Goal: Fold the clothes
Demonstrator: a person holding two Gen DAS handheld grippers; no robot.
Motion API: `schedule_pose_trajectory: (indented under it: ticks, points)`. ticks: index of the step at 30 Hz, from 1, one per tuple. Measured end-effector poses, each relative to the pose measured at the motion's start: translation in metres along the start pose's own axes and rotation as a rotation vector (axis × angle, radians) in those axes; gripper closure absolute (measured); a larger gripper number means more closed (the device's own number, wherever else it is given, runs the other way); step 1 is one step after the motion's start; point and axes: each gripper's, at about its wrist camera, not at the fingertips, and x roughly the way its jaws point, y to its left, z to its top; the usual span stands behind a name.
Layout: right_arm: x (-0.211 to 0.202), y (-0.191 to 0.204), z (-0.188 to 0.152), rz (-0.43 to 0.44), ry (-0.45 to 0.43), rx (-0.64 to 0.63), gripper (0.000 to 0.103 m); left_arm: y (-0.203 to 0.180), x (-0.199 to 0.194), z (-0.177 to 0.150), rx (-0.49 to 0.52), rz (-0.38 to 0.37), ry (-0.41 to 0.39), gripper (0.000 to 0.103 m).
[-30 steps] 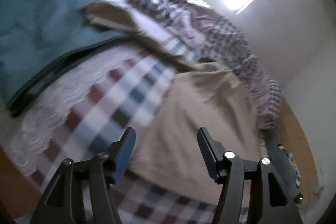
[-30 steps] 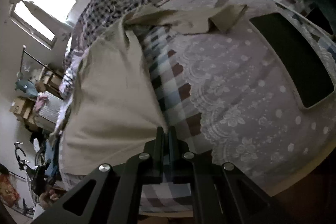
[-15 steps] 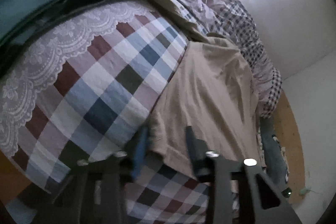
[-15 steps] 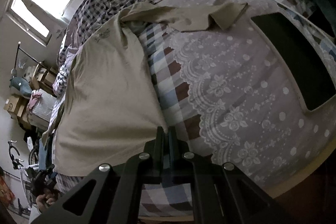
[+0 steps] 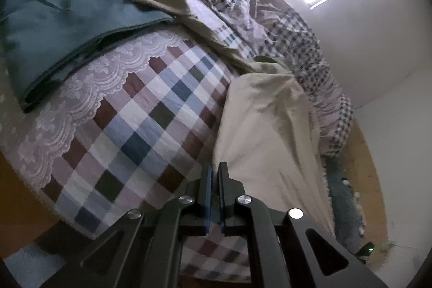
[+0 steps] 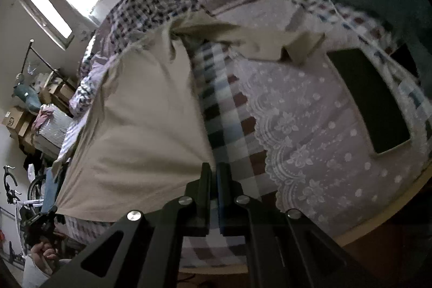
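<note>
The fold has barely begun, by the look of it. The beige shirt (image 5: 272, 131) lies spread open on the bed (image 5: 140, 123), its body flat over the checked cover and one sleeve (image 6: 259, 42) thrown out toward the lace panel (image 6: 324, 131). No crease or doubled layer shows, so every fold is left to make; only the grips on the hem look taken.

Taking the shirt as the landmark: the left gripper (image 5: 215, 172) sits at the hem corner nearest the checked cover. Its jaws have come down to a sliver, and the cloth edge runs right into the gap, so I judge it pinched on the shirt. The gripper tilts down toward the bed, fingers pointing along the shirt's long side toward the collar end.

The right gripper (image 6: 214, 173) is at the hem corner on the sleeve side, jaws pressed together. The shirt's edge meets the tips, and the cloth pulls into taut lines toward them, so it seems to grip the shirt too, though the contact itself is hidden behind the fingers. It also tilts down steeply.

In the right wrist view a hand (image 6: 46, 253) shows past the shirt's far hem corner, holding the dark frame of the other gripper

A dark tablet (image 6: 370, 99) lies beyond the sleeve, well apart from the shirt
</note>
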Motion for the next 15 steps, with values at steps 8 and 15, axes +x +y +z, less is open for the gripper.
schedule_pose_trajectory:
  ticks: [8, 15]
  points:
    - [-0.058, 0.002, -0.001, -0.020, -0.046, -0.021, 0.101, -0.009, -0.039, -0.002, 0.012, -0.050, -0.043, 0.100]
    - [-0.044, -0.004, -0.022, -0.087, 0.036, -0.052, 0.101, -0.002, -0.039, -0.017, -0.013, -0.018, -0.019, 0.100]
